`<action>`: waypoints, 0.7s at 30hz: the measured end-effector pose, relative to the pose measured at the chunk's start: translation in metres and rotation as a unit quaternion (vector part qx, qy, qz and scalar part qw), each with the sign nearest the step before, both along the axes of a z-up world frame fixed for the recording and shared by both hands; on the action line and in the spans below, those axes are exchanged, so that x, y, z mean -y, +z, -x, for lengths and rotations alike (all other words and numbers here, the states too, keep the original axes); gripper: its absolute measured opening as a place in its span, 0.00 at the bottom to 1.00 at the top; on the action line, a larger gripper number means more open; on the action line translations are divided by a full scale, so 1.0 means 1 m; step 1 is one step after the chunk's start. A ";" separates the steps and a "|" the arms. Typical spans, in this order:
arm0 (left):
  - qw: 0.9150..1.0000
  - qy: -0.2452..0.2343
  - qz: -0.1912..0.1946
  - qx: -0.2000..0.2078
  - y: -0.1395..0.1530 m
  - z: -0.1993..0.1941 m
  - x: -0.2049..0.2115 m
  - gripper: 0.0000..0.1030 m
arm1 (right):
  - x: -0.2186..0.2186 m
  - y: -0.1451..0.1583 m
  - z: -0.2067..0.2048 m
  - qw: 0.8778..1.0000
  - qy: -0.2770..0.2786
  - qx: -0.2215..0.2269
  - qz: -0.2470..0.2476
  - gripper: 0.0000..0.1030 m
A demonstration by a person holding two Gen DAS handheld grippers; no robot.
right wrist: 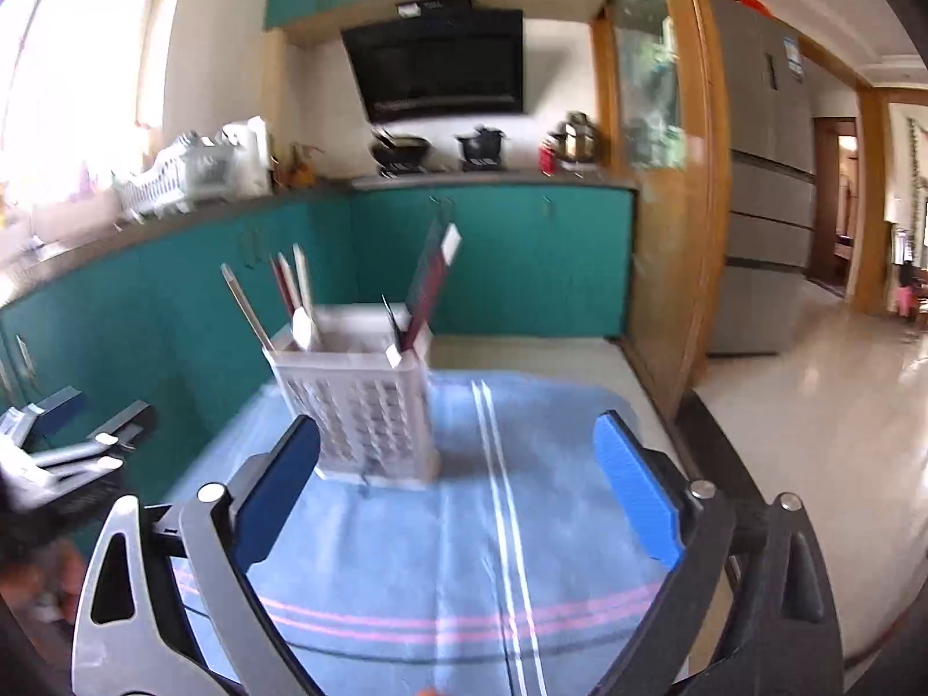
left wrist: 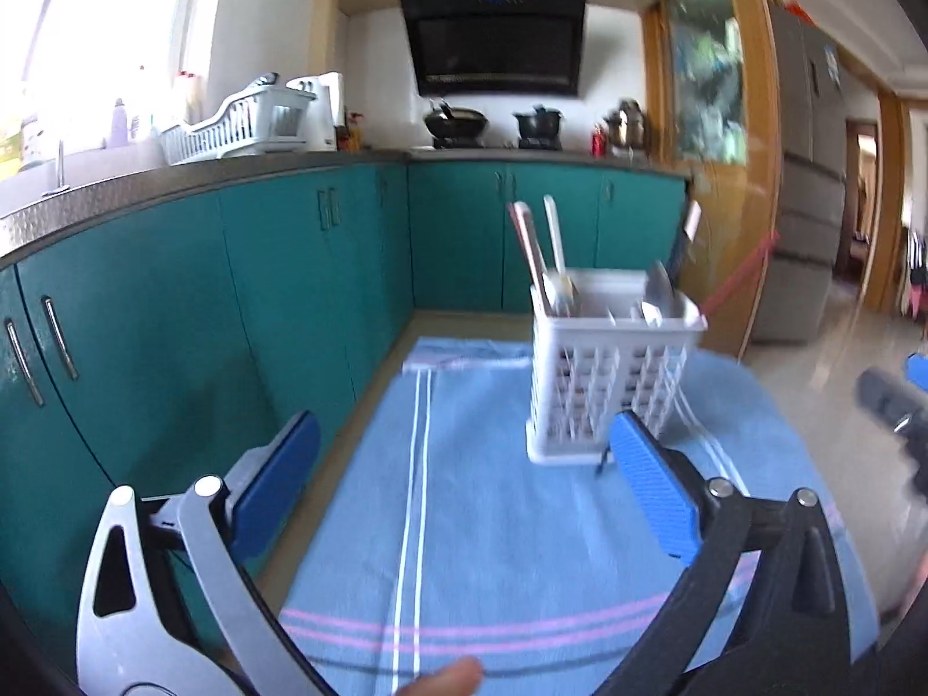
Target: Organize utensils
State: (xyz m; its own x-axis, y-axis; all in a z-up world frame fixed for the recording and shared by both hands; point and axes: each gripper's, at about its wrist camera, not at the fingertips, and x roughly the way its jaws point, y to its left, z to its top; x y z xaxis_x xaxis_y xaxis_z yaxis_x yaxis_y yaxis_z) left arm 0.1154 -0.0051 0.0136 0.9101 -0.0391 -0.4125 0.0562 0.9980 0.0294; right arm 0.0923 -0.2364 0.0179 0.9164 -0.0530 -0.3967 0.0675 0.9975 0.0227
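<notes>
One caddy (left wrist: 609,371): white slotted, upright on blue cloth (left wrist: 493,522), mid-table.
Utensils (left wrist: 551,255): handles up in caddy; spoon (left wrist: 661,290) in far slot.
L gripper (left wrist: 464,464): spread wide, empty, short of caddy.
R gripper (right wrist: 458,481): spread wide, empty, near caddy base.
Bkgd: teal cabinets (left wrist: 290,267), stove pots.

Both wrist views look slightly downward, near the white utensil caddy (left wrist: 609,371) (right wrist: 359,400), from its left and right; both share it.

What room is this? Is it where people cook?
Yes, it looks like a home kitchen. There are pots on a stove under a black range hood, teal cabinets below a counter, and a dish rack by the window. A white utensil holder stands on a blue cloth.
</notes>
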 end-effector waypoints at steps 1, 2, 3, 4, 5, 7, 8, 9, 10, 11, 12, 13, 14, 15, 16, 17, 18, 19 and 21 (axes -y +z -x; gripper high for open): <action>1.000 0.000 -0.004 0.000 -0.001 0.005 0.001 0.96 | -0.002 -0.007 0.001 1.000 -0.005 -0.012 0.006 0.95; 1.000 0.003 -0.005 0.001 -0.002 0.011 0.001 0.96 | -0.004 -0.016 0.003 1.000 -0.009 -0.025 0.011 0.95; 1.000 0.005 -0.004 0.000 -0.002 0.015 0.001 0.96 | -0.006 -0.020 0.006 0.999 -0.010 -0.028 0.012 0.95; 1.000 0.007 0.000 -0.001 -0.002 0.020 0.000 0.96 | -0.009 -0.022 0.009 0.999 -0.012 -0.030 0.011 0.95; 1.000 0.005 0.004 -0.002 -0.001 0.025 0.000 0.96 | -0.011 -0.022 0.011 0.999 -0.012 -0.032 0.011 0.97; 1.000 0.001 0.002 0.000 0.003 0.033 0.001 0.96 | -0.014 -0.020 0.017 0.999 -0.015 -0.028 0.020 0.97; 1.000 0.000 -0.001 0.003 0.004 0.037 0.001 0.96 | -0.015 -0.018 0.019 0.999 -0.017 -0.025 0.024 0.97; 1.000 0.000 -0.005 0.007 0.006 0.042 0.002 0.96 | -0.016 -0.016 0.022 0.999 -0.019 -0.021 0.030 0.97; 1.000 -0.001 -0.010 0.010 0.008 0.046 0.003 0.96 | -0.018 -0.013 0.027 0.999 -0.020 -0.016 0.034 0.97; 1.000 -0.001 -0.013 0.012 0.009 0.050 0.003 0.96 | -0.018 -0.011 0.028 0.999 -0.021 -0.013 0.034 0.97; 1.000 -0.002 -0.013 0.014 0.011 0.051 0.004 0.96 | -0.019 -0.009 0.031 0.999 -0.020 -0.010 0.032 0.97; 1.000 -0.004 -0.012 0.015 0.012 0.054 0.003 0.96 | -0.019 -0.007 0.035 0.999 -0.017 -0.007 0.029 0.97; 1.000 -0.005 -0.012 0.015 0.013 0.056 0.003 0.96 | -0.020 -0.007 0.036 0.999 -0.016 -0.006 0.028 0.97; 1.000 -0.005 -0.012 0.016 0.014 0.057 0.004 0.96 | -0.020 -0.006 0.038 0.999 -0.016 -0.005 0.028 0.97; 1.000 -0.005 -0.013 0.017 0.015 0.060 0.004 0.96 | -0.022 -0.005 0.041 0.999 -0.015 -0.005 0.031 0.97; 1.000 -0.006 -0.012 0.018 0.016 0.062 0.004 0.96 | -0.022 -0.005 0.042 0.999 -0.014 -0.005 0.031 0.97; 1.000 -0.007 -0.012 0.019 0.017 0.062 0.004 0.96 | -0.023 -0.004 0.043 0.999 -0.013 -0.004 0.032 0.97; 1.000 -0.007 -0.013 0.020 0.017 0.064 0.004 0.96 | -0.024 -0.004 0.045 0.999 -0.012 -0.004 0.032 0.97; 1.000 -0.008 -0.013 0.023 0.019 0.067 0.004 0.96 | -0.026 -0.004 0.047 0.999 -0.013 -0.004 0.034 0.97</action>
